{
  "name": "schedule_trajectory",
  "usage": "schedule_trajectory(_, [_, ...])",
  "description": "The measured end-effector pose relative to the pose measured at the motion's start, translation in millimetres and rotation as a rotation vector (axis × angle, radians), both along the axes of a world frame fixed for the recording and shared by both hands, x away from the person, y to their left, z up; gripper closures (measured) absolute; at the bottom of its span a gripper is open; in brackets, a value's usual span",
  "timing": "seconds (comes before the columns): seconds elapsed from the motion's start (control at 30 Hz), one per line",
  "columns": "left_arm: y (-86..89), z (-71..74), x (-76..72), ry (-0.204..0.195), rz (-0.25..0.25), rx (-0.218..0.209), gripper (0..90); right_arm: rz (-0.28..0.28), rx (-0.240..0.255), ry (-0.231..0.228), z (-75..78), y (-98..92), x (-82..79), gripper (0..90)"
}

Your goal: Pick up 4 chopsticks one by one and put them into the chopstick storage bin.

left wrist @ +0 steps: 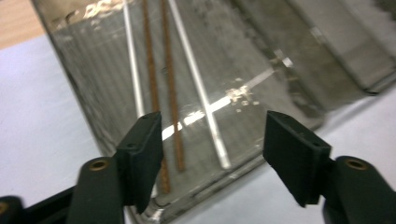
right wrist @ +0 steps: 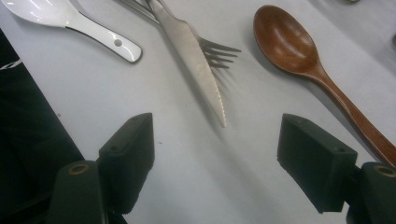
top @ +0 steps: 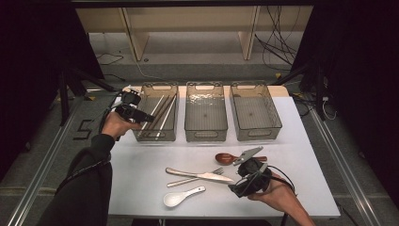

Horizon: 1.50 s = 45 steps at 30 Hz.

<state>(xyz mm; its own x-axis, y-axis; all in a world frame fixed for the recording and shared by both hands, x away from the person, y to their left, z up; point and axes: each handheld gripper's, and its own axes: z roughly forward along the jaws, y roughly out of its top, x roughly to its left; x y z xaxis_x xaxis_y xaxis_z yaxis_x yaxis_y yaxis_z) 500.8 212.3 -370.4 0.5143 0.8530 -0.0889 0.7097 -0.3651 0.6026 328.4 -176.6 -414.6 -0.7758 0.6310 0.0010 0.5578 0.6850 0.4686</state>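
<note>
From the high view, the left gripper (top: 149, 118) is hovering at the left bin's (top: 141, 106) near-left wall, jaws apart and holding nothing, while four chopsticks (top: 160, 115) are lying inside that bin. The middle bin (top: 189, 110) and right bin (top: 275, 113) are standing bare along the desk's (top: 141, 165) far edge. Sorting looks partly done: the chopsticks are binned; a knife (top: 200, 175), fork (top: 193, 179), white spoon (top: 181, 196) and wooden spoon (top: 226, 158) are waiting on the near half. The right gripper (top: 237, 188) is resting near the near-right corner, close to the knife tip. The desk's left half and right margin are giving free room.

From the left gripper view, the jaws are standing wide over the bin's near rim (left wrist: 224, 179), empty; two brown chopsticks (left wrist: 168, 84) are lying between two pale chopsticks (left wrist: 196, 88) on its floor.

From the right gripper view, the jaws are spread and empty, pointing at the knife (right wrist: 196, 60), which is crossing the fork (right wrist: 219, 52); the wooden spoon (right wrist: 303, 51) is lying to the right and the white spoon (right wrist: 70, 21) at upper left, with bare desk just ahead.
</note>
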Motion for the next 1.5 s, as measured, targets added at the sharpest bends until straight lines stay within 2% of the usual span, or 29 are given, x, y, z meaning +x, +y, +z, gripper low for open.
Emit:
schedule_trajectory(0.13, [-7.8,8.3,-20.5,-0.015,-0.077,-0.037,30.0,-0.005,0.004,-0.006,0.5,-1.7,0.3,28.1])
schedule_trajectory(0.27, [-20.5,13.8,-46.8,-0.065,-0.154,-0.036,27.3,-0.007,0.006,-0.006,0.5,-1.9,0.5,28.2])
schedule_trajectory(0.43, [-33.0,11.6,-74.2,-0.076,-0.227,-0.037,24.2,-0.011,0.009,-0.020,1.4,-3.8,1.3,28.1])
schedule_trajectory(0.5, [-35.6,9.4,-82.0,-0.078,-0.244,-0.054,23.8,-0.011,0.007,-0.023,1.8,-5.0,1.7,28.1])
schedule_trajectory(0.63, [-38.5,4.2,-93.6,-0.059,-0.256,-0.066,21.6,-0.017,0.004,-0.032,1.7,-8.4,3.3,28.2])
schedule_trajectory(0.73, [-41.1,-2.1,-102.3,-0.053,-0.268,-0.056,20.5,-0.029,0.000,-0.029,0.3,-10.8,5.0,28.2])
schedule_trajectory(1.03, [-42.2,-19.8,-121.8,-0.053,-0.286,-0.044,18.0,-0.029,-0.005,-0.042,0.0,-14.6,10.4,28.2])
schedule_trajectory(1.13, [-41.3,-23.6,-127.9,-0.057,-0.293,-0.059,17.6,-0.029,-0.013,-0.045,-1.1,-15.2,14.5,28.2])
schedule_trajectory(1.33, [-41.9,-32.5,-137.3,-0.048,-0.303,-0.061,16.6,-0.028,-0.022,-0.054,-1.4,-18.4,24.1,28.7])
schedule_trajectory(1.5, [-38.5,-35.3,-143.2,-0.042,-0.303,-0.063,16.3,-0.042,-0.022,-0.039,-2.1,-23.8,36.6,29.0])
